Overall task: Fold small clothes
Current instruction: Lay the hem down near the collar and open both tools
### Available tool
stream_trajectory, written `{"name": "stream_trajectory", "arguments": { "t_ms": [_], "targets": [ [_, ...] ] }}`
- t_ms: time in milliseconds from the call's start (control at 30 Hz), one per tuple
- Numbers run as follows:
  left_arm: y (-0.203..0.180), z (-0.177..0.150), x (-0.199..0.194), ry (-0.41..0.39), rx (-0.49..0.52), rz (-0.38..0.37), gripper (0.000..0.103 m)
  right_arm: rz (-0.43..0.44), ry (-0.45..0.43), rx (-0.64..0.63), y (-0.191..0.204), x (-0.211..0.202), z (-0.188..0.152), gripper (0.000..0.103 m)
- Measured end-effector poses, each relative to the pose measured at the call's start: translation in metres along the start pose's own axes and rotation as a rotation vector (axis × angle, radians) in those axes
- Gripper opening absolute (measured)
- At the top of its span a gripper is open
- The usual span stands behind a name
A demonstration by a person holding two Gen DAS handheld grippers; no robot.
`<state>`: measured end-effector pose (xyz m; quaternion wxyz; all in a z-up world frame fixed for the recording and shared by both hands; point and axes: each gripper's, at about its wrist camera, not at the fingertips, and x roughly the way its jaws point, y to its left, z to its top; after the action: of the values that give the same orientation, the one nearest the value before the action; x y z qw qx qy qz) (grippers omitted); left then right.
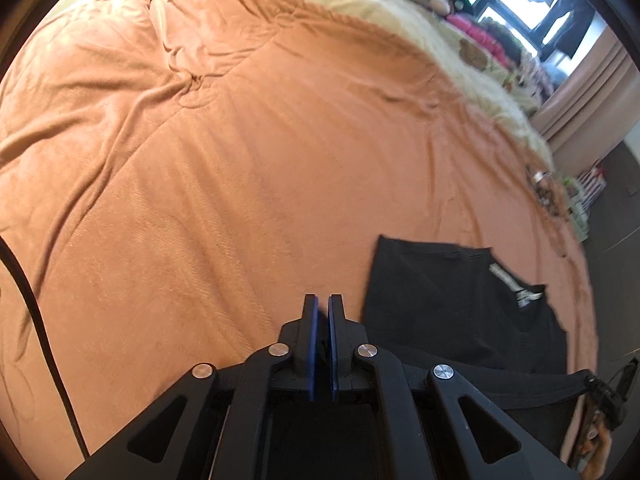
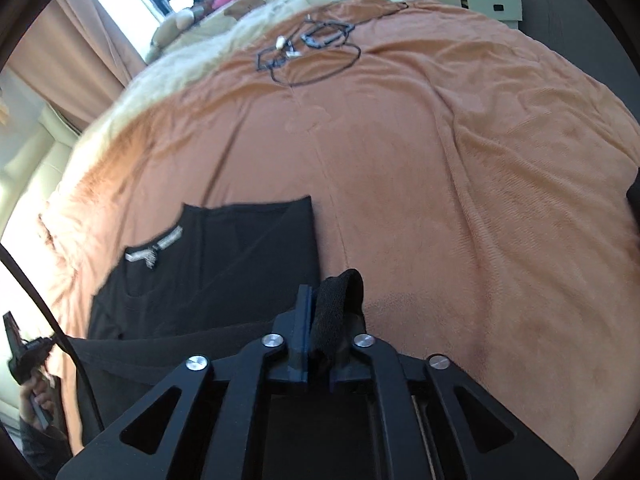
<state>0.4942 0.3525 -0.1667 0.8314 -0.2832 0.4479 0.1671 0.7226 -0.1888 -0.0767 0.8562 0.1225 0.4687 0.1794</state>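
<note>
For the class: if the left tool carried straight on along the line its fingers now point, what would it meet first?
Probably the orange bedspread. The left tool points down at bare cover just left of the black garment; nothing else shows in that line, though depth is unclear.

The flat black cotton garment (image 1: 452,304) runs under the gripper linkage, its near edge hidden. Tangled thin black cables (image 2: 312,50) stay too blurred to identify, like the pink heap (image 1: 480,34).

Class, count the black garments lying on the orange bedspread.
1: a black garment lies flat near the bedspread's near edge, its hem caught in the right tongs. Others may be hidden.
</note>
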Motion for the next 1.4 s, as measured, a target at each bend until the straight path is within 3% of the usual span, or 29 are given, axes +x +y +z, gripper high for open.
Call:
{"name": "stream_trajectory", "arguments": {
  "t_ms": [33,67,100,167,233,467,600,733,967,1267,1400],
  "targets": [
    [0.002,0.001,0.002,0.011,0.003,-0.006,0.005,-0.011,-0.002,-0.01,0.002,0.0,0.002,0.031],
    [0.003,0.0,0.001,0.021,0.006,-0.024,0.013,-0.015,-0.013,-0.026,0.006,-0.003,0.002,0.065],
    [0.004,0.0,0.0,0.028,0.012,-0.036,0.02,-0.012,-0.032,-0.04,0.009,-0.009,0.001,0.083],
    [0.003,-0.004,-0.007,0.025,0.049,-0.024,0.049,-0.022,-0.049,-0.076,0.013,-0.018,-0.002,0.083],
    [-0.002,-0.01,-0.013,0.029,0.116,0.0,0.058,-0.043,-0.028,-0.12,0.016,-0.022,-0.007,0.083],
    [-0.02,-0.037,-0.005,0.14,0.328,0.069,0.058,-0.126,0.085,-0.301,0.029,-0.025,-0.036,0.083],
    [-0.025,-0.052,0.015,0.205,0.411,0.143,0.058,-0.179,0.142,-0.346,0.032,-0.018,-0.046,0.083],
    [-0.032,-0.058,0.036,0.218,0.476,0.215,0.058,-0.225,0.186,-0.364,0.039,0.001,-0.045,0.083],
    [-0.035,-0.03,0.062,0.178,0.439,0.254,0.058,-0.26,0.16,-0.354,0.046,0.031,-0.015,0.083],
    [-0.033,0.009,0.085,0.133,0.34,0.239,0.059,-0.292,0.074,-0.29,0.055,0.058,0.022,0.083],
    [-0.027,0.014,0.077,0.128,0.319,0.199,0.05,-0.267,0.041,-0.251,0.049,0.054,0.031,0.083]
  ]
}}
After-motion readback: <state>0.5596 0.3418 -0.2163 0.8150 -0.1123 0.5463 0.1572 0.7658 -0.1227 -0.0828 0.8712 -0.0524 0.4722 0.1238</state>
